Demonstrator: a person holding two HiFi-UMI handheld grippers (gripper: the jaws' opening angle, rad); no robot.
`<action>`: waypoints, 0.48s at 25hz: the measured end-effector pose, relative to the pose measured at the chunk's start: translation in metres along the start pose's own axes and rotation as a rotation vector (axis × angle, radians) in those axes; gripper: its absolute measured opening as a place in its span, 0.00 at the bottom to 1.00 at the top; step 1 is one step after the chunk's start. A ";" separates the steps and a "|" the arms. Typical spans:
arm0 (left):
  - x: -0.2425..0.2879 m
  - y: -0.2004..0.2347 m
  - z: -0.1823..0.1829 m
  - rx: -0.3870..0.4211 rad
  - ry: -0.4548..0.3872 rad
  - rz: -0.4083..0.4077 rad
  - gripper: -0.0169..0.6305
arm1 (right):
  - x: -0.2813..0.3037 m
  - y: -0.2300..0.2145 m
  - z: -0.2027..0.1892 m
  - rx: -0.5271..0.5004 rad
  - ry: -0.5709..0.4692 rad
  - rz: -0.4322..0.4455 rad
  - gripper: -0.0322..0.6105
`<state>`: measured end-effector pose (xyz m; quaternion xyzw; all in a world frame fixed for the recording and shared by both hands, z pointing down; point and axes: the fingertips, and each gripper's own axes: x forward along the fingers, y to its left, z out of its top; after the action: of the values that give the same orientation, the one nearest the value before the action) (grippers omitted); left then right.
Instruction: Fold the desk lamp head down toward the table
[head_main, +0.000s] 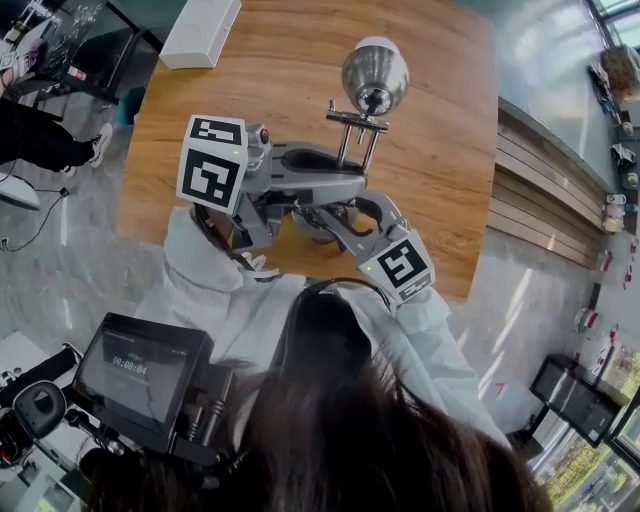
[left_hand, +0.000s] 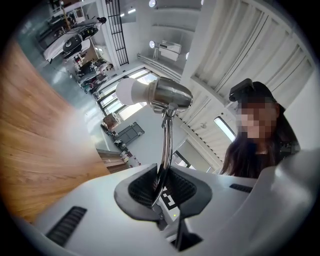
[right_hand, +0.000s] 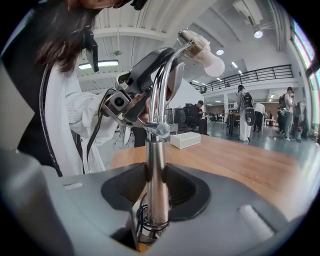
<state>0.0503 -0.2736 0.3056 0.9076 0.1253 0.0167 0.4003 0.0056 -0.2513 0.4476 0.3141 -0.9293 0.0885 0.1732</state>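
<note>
The wooden counter (head_main: 440, 120) carries our desk lamp (head_main: 357, 123) close to its near edge, well apart from a white box (head_main: 200, 35) at the far-left corner. The lamp head (head_main: 375, 72) stands raised, its bulb (left_hand: 131, 91) not aimed at the wood, so we judge the fold barely begun.

Our right gripper (right_hand: 156, 186) is clamped low on the thick chrome lamp post (right_hand: 156, 160). Our left gripper (left_hand: 162, 186) is closed on the thin lamp arm (left_hand: 166, 145) below the head.

To do this well, we should hold the post firm with the right so the lamp neither slides nor tips. The left should swing the arm in an arc about the hinge knob (right_hand: 161, 130) rather than push straight down. The arm is slim and polished, so we think it could slip between the left fingers (left_hand: 142, 186). A slow, steady turn suits it best.
</note>
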 end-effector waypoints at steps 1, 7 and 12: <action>0.001 0.000 0.000 -0.005 -0.001 -0.001 0.09 | -0.001 0.000 0.000 -0.001 0.000 0.000 0.24; -0.004 0.004 0.001 -0.039 -0.004 -0.005 0.10 | 0.004 -0.001 0.000 0.003 0.001 0.000 0.24; -0.002 0.006 0.001 -0.061 0.004 -0.011 0.10 | 0.003 -0.001 -0.001 0.008 -0.005 -0.001 0.24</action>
<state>0.0495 -0.2787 0.3098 0.8943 0.1303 0.0200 0.4276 0.0042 -0.2540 0.4498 0.3153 -0.9292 0.0914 0.1697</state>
